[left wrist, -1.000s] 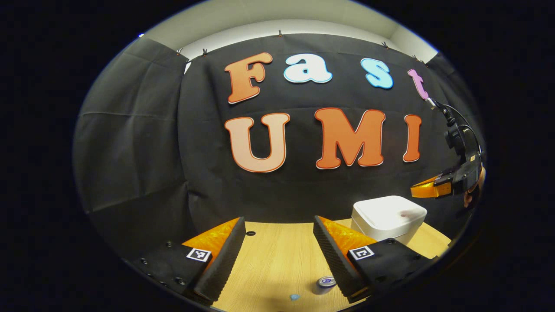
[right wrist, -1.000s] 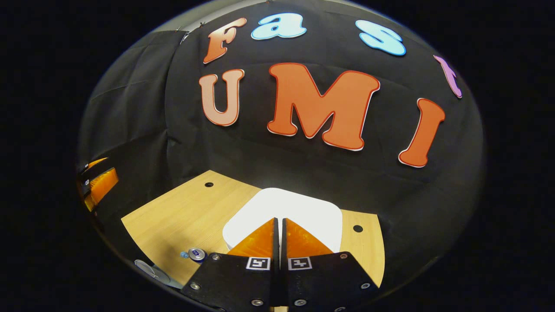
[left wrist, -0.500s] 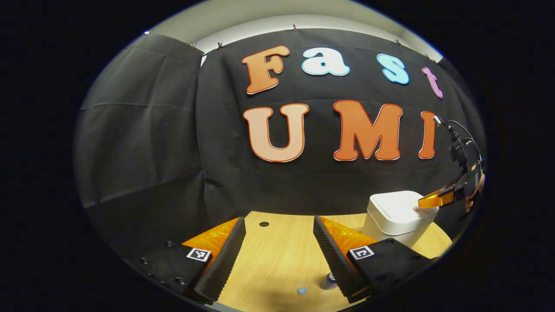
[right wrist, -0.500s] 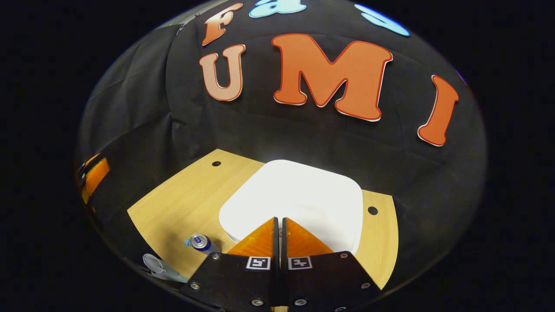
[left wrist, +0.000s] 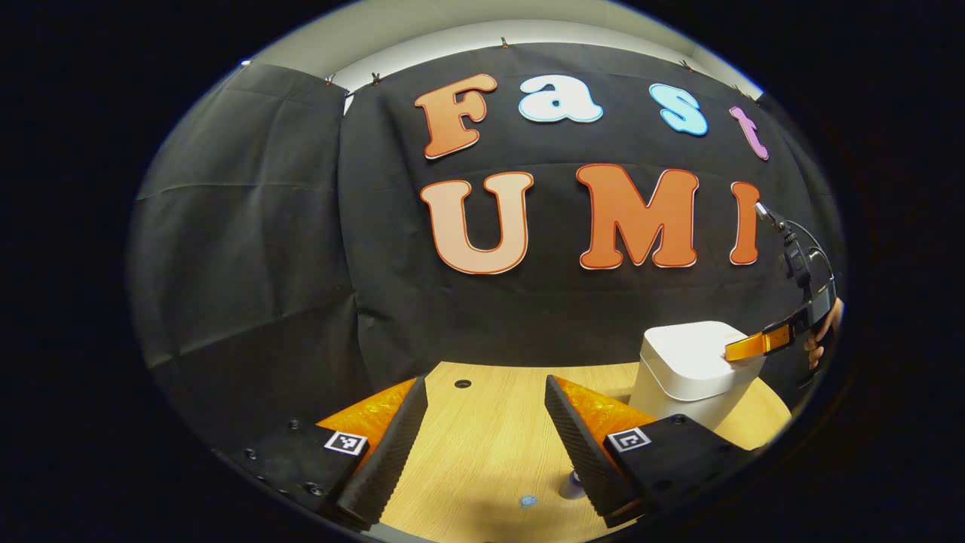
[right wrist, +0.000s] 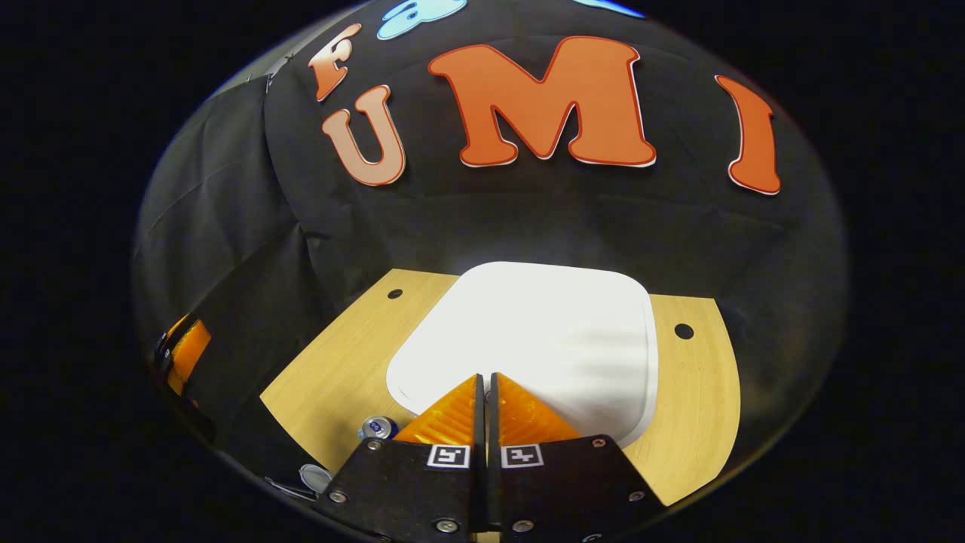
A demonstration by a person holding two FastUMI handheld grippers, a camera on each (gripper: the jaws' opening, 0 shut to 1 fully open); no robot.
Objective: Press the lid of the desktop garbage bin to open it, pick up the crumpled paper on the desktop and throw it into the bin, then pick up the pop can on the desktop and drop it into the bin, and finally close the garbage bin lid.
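Dim booth, overexposed lid [right wrist: 543, 332], fisheye-warped edges.

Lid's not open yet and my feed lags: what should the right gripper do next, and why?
Probably push a little further down. The right gripper, fingers together, has its tips at the near edge of the bin lid, which lies flat and shut. The pop can waits on the desk.

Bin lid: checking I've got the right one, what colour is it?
Plain white lid, clearest in the right gripper view.
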